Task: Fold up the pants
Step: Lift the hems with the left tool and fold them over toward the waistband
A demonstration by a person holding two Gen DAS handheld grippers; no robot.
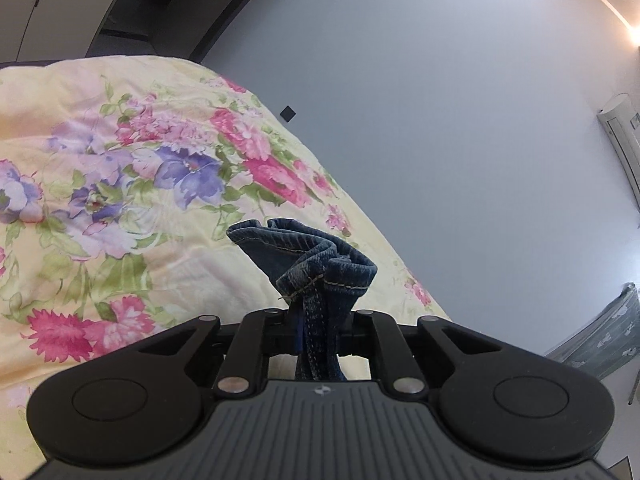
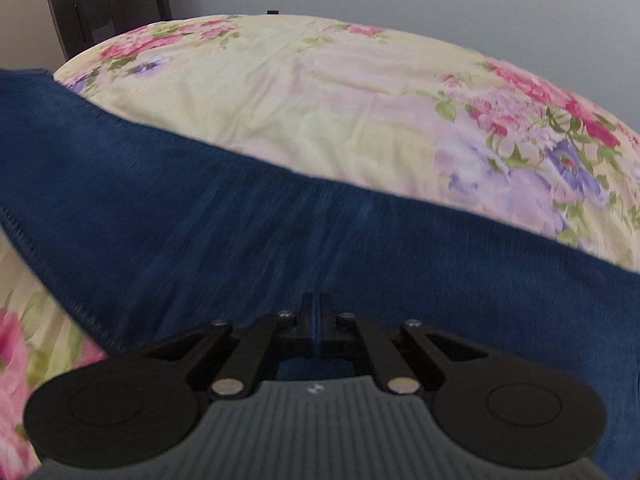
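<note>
The pants are dark blue denim. In the left wrist view my left gripper (image 1: 318, 332) is shut on a bunched hem of the pants (image 1: 308, 264), which sticks up beyond the fingers, lifted above the bed. In the right wrist view a wide band of the pants (image 2: 240, 232) stretches across the floral bedspread from upper left to lower right. My right gripper (image 2: 316, 332) is shut over that denim; its fingers meet with almost no gap, and whether cloth is pinched between them is hidden.
A pale yellow bedspread with pink and purple flowers (image 1: 120, 184) covers the bed (image 2: 320, 100). A grey wall (image 1: 440, 120) rises behind. An air conditioner (image 1: 620, 136) stands at the right, a dark cabinet (image 2: 92, 0) at the far left.
</note>
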